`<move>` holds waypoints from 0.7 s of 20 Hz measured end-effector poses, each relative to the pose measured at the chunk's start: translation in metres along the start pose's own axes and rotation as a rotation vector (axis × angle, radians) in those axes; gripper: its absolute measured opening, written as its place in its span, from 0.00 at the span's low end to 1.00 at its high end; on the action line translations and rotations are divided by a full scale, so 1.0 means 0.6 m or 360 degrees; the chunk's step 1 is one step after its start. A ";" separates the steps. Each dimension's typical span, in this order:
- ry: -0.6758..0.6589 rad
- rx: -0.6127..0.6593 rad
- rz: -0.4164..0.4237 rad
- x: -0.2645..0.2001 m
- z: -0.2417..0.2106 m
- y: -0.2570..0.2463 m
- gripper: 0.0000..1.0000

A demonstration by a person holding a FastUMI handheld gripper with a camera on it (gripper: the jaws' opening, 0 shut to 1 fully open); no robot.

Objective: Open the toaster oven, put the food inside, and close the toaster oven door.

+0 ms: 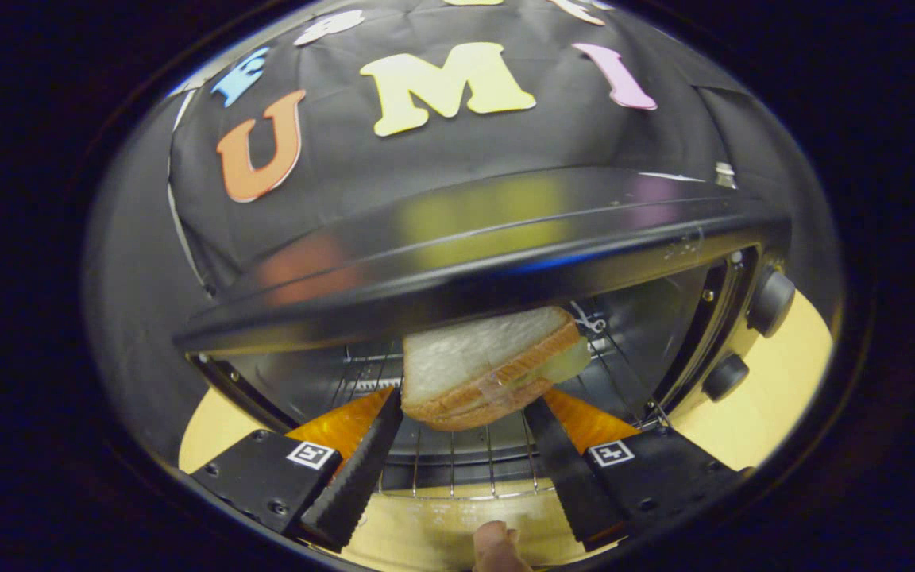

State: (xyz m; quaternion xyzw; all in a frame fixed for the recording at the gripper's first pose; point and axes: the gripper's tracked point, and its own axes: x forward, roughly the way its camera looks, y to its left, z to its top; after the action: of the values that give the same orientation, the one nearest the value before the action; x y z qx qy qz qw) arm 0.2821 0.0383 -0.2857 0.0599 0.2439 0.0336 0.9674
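While the black toaster oven (457, 262) stands with its front cavity exposed, the two-finger gripper (465, 413) clamps a white-bread sandwich with brown crust and pale filling (489, 369) between its serrated black fingers (358, 469). Tilted, the sandwich sits at the oven's mouth, above the wire rack (457, 457) and just under the oven's glossy top edge. Two black knobs (771, 302) occupy the oven's right panel. A fingertip (497, 548) shows below the rack, between the fingers.
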 end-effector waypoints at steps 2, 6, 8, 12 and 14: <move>0.0076 -0.0173 -0.0063 -0.008 -0.017 -0.002 1.00; 0.0174 -0.0224 -0.0126 -0.026 -0.032 -0.009 1.00; 0.0188 -0.0172 -0.0114 -0.055 -0.031 -0.005 1.00; 0.0176 -0.0176 -0.0090 -0.134 -0.041 0.001 1.00; 0.0203 -0.0159 -0.0088 -0.173 -0.057 0.003 1.00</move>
State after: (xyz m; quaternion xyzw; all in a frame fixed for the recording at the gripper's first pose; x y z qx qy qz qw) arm 0.1745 0.0336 -0.2666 0.0025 0.3046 0.0228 0.9522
